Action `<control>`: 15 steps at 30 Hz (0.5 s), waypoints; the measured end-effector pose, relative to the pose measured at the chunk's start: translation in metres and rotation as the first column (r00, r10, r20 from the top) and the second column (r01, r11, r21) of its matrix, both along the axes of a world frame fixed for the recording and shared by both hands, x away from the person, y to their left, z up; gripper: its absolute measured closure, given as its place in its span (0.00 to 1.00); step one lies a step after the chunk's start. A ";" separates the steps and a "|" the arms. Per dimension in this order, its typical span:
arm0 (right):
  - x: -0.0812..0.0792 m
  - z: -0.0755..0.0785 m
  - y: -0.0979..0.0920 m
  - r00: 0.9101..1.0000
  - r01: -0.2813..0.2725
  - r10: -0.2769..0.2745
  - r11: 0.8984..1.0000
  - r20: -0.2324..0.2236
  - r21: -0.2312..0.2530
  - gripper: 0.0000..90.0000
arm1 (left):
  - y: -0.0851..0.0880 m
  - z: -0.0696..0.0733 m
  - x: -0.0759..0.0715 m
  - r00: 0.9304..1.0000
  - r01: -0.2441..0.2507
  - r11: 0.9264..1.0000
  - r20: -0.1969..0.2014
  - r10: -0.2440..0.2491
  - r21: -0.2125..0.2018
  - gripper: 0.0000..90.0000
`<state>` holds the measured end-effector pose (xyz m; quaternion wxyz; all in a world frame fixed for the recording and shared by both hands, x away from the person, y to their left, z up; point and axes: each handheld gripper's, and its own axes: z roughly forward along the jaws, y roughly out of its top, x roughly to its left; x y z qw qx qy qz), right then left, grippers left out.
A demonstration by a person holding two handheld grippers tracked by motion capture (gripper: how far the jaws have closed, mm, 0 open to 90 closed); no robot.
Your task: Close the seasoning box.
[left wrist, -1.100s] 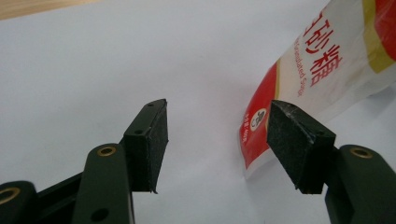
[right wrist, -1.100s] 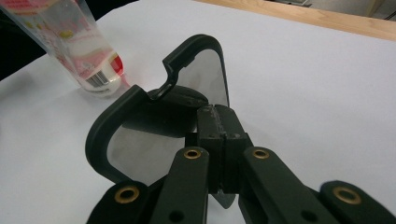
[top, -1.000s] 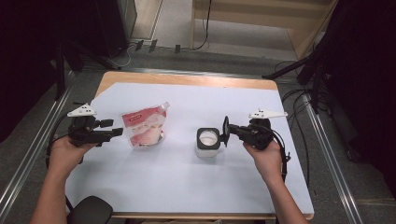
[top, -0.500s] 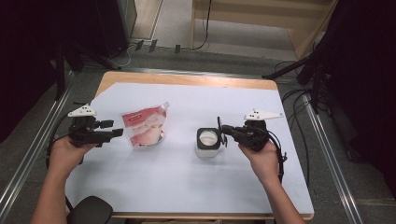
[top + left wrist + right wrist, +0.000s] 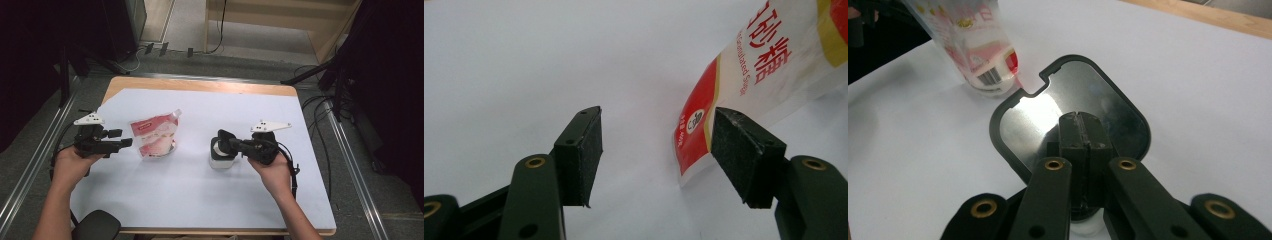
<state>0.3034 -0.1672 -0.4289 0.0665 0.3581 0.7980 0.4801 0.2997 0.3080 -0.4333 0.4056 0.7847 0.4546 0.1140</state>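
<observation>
High view shows the white tabletop (image 5: 190,210), with a red-and-white sugar pouch (image 5: 154,137) standing left of centre and a small white jar (image 5: 220,156) right of centre, well apart from it. Left tongs (image 5: 120,143) hover just beside the pouch's left edge; in the left gripper view their jaws stand apart, the pouch's lower corner (image 5: 696,145) between them and close to one pad, neither pad pressing on it. Right tongs (image 5: 231,145) are at the jar's top. Right gripper view has their jaws closed tight on the tab of the jar's dark hinged lid (image 5: 1023,125), which is lifted open, its shiny metal inner face towards the camera.
</observation>
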 end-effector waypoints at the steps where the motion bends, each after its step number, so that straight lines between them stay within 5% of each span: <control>1: 0.000 -0.001 0.002 1.000 -0.006 0.006 1.000 -0.003 -0.005 1.00 | 0.000 0.000 0.000 1.000 0.001 1.000 -0.001 -0.001 0.003 0.43; 15: 0.005 -0.013 0.031 0.997 -0.072 0.072 0.996 -0.003 -0.054 1.00 | 0.001 -0.001 0.001 1.000 -0.009 1.000 -0.005 0.008 -0.011 0.42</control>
